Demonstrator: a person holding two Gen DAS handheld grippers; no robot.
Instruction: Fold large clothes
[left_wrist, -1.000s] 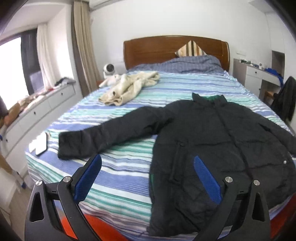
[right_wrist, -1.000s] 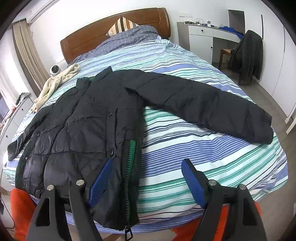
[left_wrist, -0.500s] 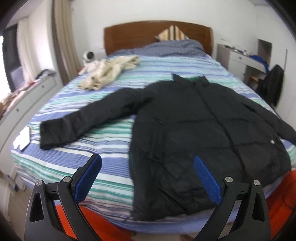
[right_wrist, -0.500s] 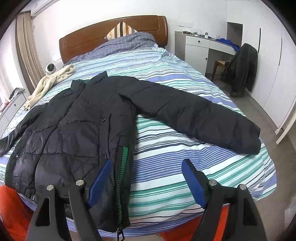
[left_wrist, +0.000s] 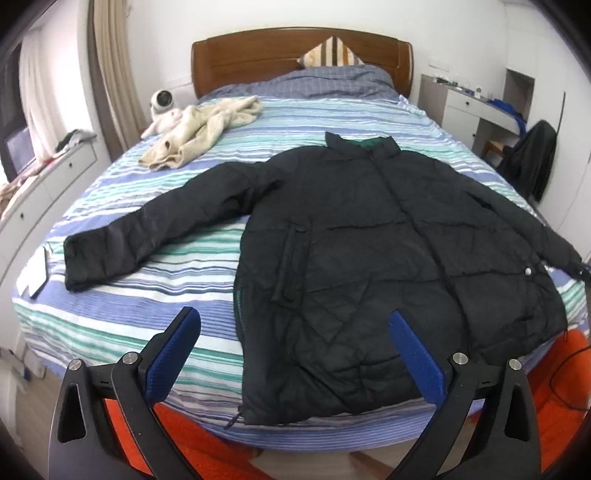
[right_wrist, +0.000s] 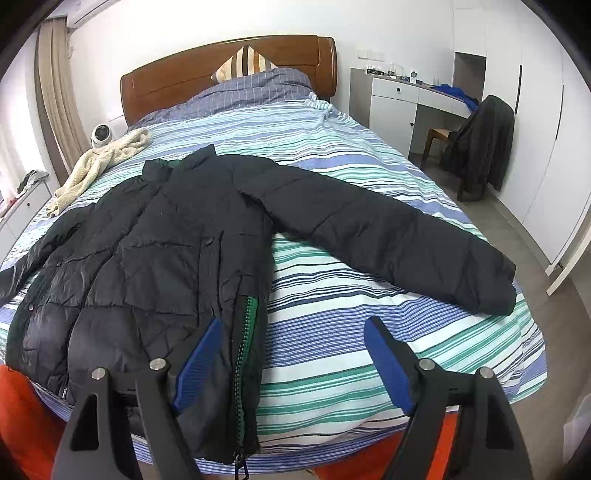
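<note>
black jacket (right_wrist: 155, 258) spread flat on striped bed (right_wrist: 332, 332); right gripper (right_wrist: 291, 354) open above hem.

Left gripper (left_wrist: 293, 352): jaws spread wide, blue pads facing in, empty. Right gripper (right_wrist: 291, 356): same, wide apart, holding nothing.

Count: 1 black quilted puffer jacket (left_wrist: 369, 258) with 2 sleeves spread; 1 cream fleece garment (left_wrist: 199, 129); 1 striped square cushion (left_wrist: 332, 55); 1 small white round camera (left_wrist: 162, 100); 1 dark coat on chair (right_wrist: 480, 147); 1 wooden-headboard bed with striped sheet (right_wrist: 369, 155); 2 grippers, 2 blue-padded fingers (left_wrist: 173, 354) each.
</note>
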